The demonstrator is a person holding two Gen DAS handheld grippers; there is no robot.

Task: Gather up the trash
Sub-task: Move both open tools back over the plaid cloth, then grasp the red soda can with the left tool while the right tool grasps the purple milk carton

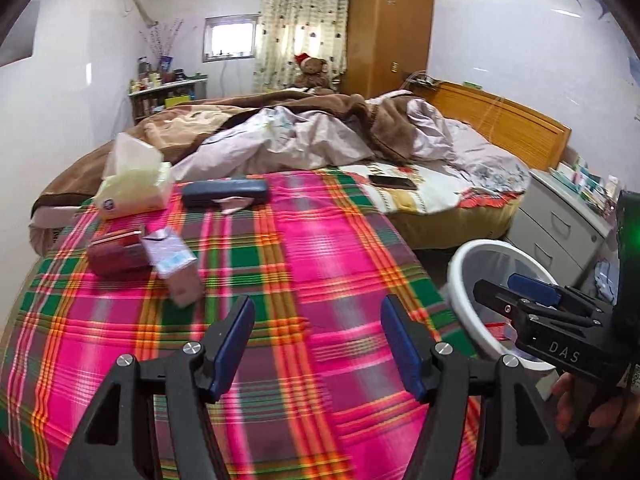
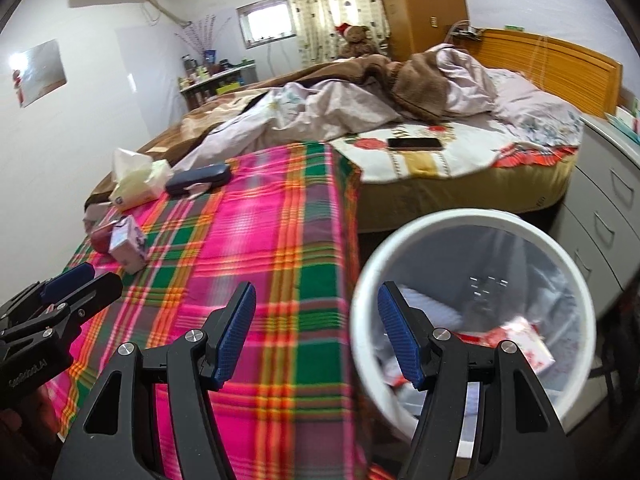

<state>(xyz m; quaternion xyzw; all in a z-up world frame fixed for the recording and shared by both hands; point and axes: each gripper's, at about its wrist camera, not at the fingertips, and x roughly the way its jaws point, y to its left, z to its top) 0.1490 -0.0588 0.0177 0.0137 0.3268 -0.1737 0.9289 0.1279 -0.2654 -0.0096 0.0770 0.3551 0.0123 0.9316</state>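
On the plaid blanket (image 1: 320,248) lie a crushed pale carton (image 1: 176,268) and a dark red box (image 1: 116,256) at the left, also seen as the carton (image 2: 128,248) in the right wrist view. My left gripper (image 1: 318,336) hangs open over bare blanket, nothing between its blue pads. The right gripper (image 2: 316,328) is open too, over the blanket's edge beside the white bin (image 2: 472,224). The bin (image 1: 464,264) holds a red and white wrapper (image 2: 520,340). In the left wrist view the right gripper (image 1: 516,292) shows over the bin.
A tissue box (image 1: 132,188), a dark blue case (image 1: 224,194) and a phone (image 1: 392,181) lie further up the bed. Rumpled quilts (image 1: 304,136) cover the far half. Grey drawers (image 1: 560,224) stand right of the bin, a wardrobe (image 1: 388,28) behind.
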